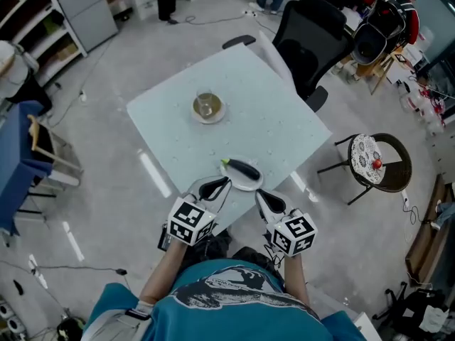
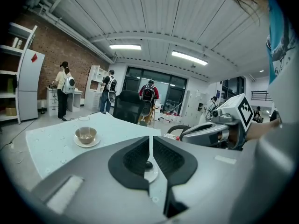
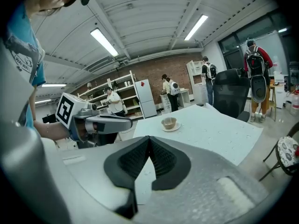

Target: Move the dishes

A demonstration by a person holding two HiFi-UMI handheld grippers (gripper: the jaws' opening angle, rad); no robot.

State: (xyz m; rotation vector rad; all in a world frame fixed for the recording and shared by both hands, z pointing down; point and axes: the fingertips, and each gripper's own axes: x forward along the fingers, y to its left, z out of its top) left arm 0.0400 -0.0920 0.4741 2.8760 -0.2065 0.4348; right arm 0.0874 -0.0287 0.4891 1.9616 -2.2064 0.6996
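Nearest the head camera, at 6 o'clock in its frame, a teal shirt (image 1: 227, 297) is seen, and from it two forearms are stretched toward 12 o'clock, each ending in a gripper topped by a marker cube. The left gripper (image 1: 217, 185) is held over the near corner of the pale table (image 1: 277, 112), its tips just beside the 8 o'clock edge of a white plate (image 1: 242, 184). Its jaws are drawn together with only a thin slit left between them, and nothing is caught there (a sliver of the plate is seen through the slit in the left gripper view). The right gripper (image 1: 264, 199) is held just beside the plate at its 5 o'clock side, and its jaws are pressed together at the tips with nothing between. Whether either gripper touches the plate cannot be told. On the plate a dark eggplant (image 1: 243, 169) is laid, its green stem end pointed toward 9 o'clock. Well apart from the plate, toward 11 o'clock and near the middle of the table, a brownish bowl (image 1: 207, 106) is set on a saucer (image 1: 217, 118). Beyond the far corner of the table, at 1 o'clock, a black office chair (image 1: 313, 38) is seen, and on the floor at 3 o'clock a dark stool (image 1: 389, 172) with a patterned round cushion (image 1: 364, 155) is placed. In each gripper view the other gripper is seen alongside, and people are seen standing by shelves in the background.
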